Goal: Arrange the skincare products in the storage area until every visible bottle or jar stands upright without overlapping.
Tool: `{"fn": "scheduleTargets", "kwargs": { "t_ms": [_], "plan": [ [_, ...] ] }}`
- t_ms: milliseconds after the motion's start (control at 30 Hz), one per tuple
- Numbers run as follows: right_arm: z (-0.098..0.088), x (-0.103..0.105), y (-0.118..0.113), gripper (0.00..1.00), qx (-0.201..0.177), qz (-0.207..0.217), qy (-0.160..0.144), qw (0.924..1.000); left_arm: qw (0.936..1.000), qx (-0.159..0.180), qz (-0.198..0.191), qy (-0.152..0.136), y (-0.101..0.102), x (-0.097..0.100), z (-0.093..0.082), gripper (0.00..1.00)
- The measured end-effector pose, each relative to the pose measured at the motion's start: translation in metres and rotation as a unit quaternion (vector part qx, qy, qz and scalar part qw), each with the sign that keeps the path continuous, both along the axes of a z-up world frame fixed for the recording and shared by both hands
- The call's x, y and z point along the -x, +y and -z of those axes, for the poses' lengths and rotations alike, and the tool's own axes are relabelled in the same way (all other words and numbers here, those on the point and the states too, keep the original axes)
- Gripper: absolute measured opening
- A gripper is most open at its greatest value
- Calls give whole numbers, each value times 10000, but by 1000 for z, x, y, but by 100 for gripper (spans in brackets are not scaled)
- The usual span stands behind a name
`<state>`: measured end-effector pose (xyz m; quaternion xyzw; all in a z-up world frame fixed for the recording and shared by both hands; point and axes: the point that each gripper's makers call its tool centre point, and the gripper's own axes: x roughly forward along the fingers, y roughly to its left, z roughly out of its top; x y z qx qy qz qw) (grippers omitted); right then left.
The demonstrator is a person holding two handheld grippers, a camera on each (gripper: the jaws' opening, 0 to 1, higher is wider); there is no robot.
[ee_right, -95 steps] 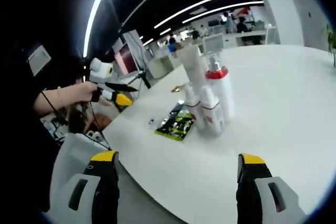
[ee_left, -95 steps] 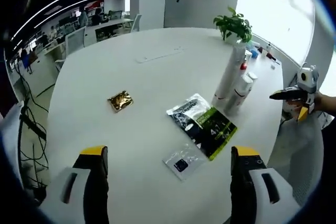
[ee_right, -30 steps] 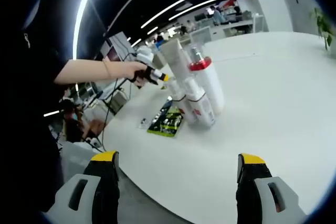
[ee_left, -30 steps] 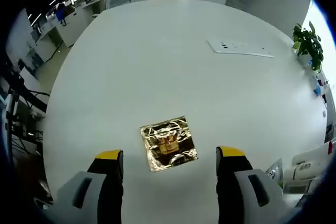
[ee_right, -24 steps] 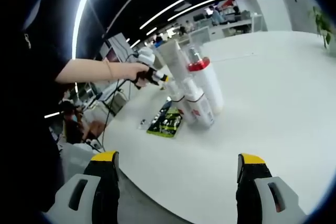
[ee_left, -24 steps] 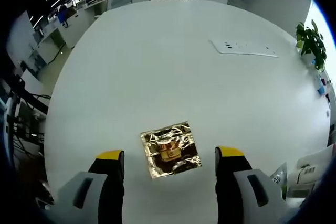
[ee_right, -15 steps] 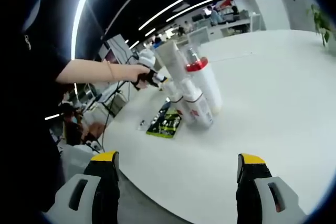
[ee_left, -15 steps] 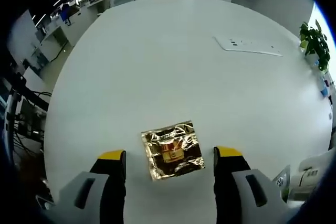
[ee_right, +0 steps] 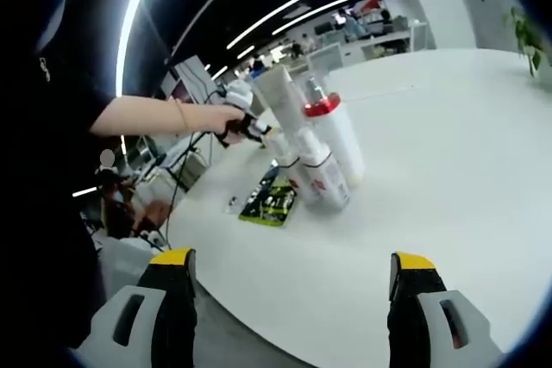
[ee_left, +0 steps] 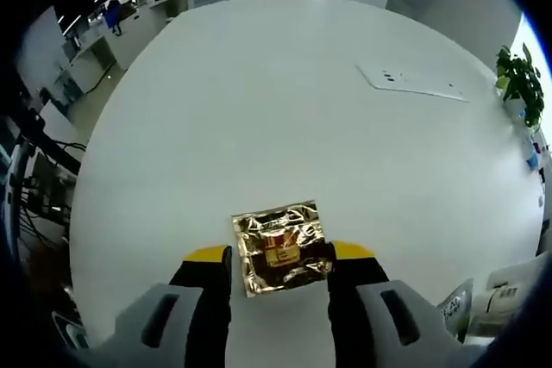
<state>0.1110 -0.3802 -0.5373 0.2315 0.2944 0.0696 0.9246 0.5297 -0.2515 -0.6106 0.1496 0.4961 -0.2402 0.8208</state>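
Both left gripper (ee_left: pixel 279 256) jaws have narrowed around the gold sachet (ee_left: pixel 279 246); right gripper (ee_right: pixel 293 269) jaws stay open.

The room was bright and evenly lit from long ceiling strips (ee_right: pixel 285 10), with daylight flaring white at the window (ee_left: pixel 536 36). The table (ee_left: pixel 285 127) showed soft glare and faint shadows. The foil packet (ee_left: pixel 279 246) glinted. Straight lines bowed near the edges, and far desks blurred.
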Motion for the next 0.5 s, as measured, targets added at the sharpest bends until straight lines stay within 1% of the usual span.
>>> {"fn": "scheduleTargets", "kwargs": {
  "t_ms": [100, 167, 300, 400, 500],
  "plan": [
    [0, 0, 0, 97, 6, -1, 5, 10000, 10000, 1, -6, 3, -1, 0, 0, 34],
    [1, 0, 0, 97, 11, 0, 12, 10000, 10000, 5, -7, -2, -2, -7, 2, 33],
    [1, 0, -1, 97, 14, 12, 10, 10000, 10000, 76, -46, -25, -4, -7, 1, 31],
    [1, 0, -1, 97, 14, 4, 10, 10000, 9999, 151, -2, -69, -8, -16, 2, 29],
    [1, 0, -1, 97, 16, 0, 13, 10000, 9998, 194, -8, -69, -9, -18, 1, 28]
  ]
}}
